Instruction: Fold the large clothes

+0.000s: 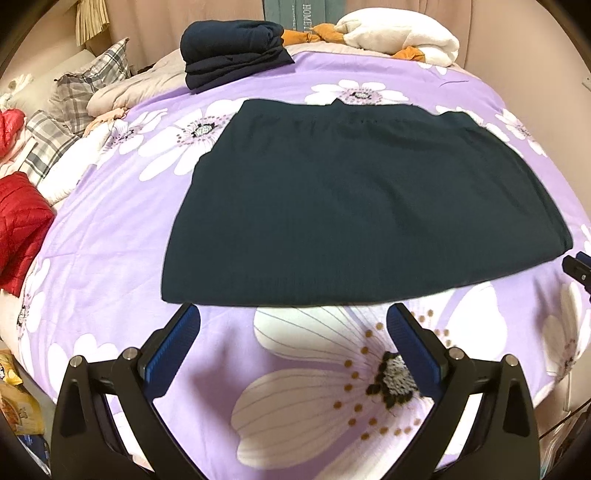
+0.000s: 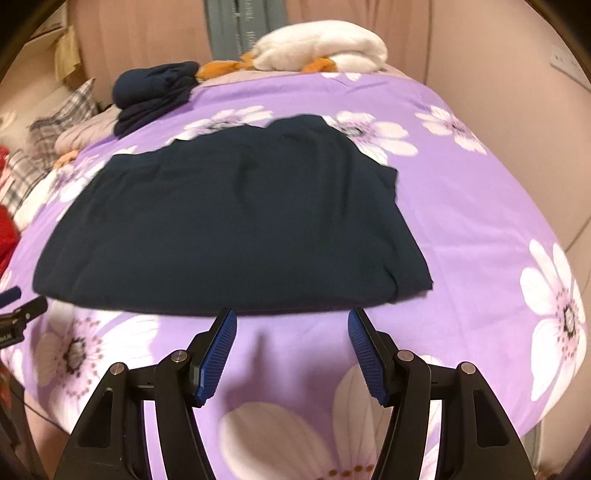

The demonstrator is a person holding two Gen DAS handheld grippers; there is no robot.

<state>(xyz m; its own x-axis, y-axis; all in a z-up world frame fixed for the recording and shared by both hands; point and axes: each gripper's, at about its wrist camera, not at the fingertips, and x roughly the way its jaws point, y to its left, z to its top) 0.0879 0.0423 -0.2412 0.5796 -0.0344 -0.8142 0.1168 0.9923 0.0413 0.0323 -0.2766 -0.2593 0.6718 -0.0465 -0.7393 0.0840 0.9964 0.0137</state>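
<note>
A dark teal garment (image 1: 354,206) lies flat on the purple flowered bedspread (image 1: 110,236), its sides folded in so that it forms a broad rectangle. My left gripper (image 1: 293,321) hovers open just short of its near hem, nothing between the blue pads. In the right wrist view the same garment (image 2: 236,229) spreads ahead, and my right gripper (image 2: 291,325) stands open above the bedspread (image 2: 480,229) close to the near hem, also holding nothing. Each gripper's tip shows at the edge of the other's view.
A stack of folded dark navy clothes (image 1: 232,51) sits at the far side of the bed. White and orange plush items (image 1: 399,33) lie by the wall. Plaid pillows (image 1: 74,92) and a red quilted jacket (image 1: 18,225) crowd the left edge.
</note>
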